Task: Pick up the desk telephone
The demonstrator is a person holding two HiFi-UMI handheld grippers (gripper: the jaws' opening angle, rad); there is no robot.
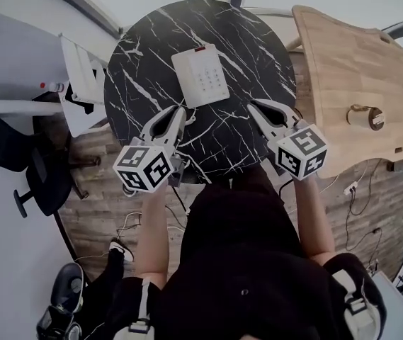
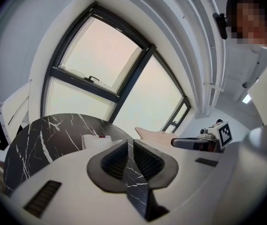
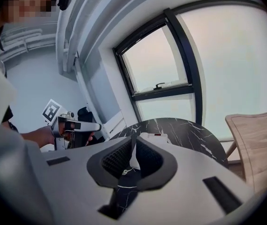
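Room: large dark-framed windows [image 2: 105, 64] were noted on the far side, plank flooring underneath, and a pale wooden table [image 1: 350, 69] to the right.

Counter [image 1: 258, 44]: round, black marble with white veining. It was bare except for one item.

Desk telephone [image 1: 200, 75]: white, flat, lying a little left of the counter's middle. Its long axis ran near to far, slightly skewed, with a red mark at the far end.

Left claw [image 1: 179, 112] and right claw [image 1: 256, 108]: both were clenched and empty, held over the near part of the counter, apart from the telephone.

Key relation: the telephone lay farther out than both sets of tips, in the gap between them. The left claw sat off its near-left corner and the right claw off its near-right. Neither was judged clearly closer. A spread of the jaws would be required before either long edge could be taken.
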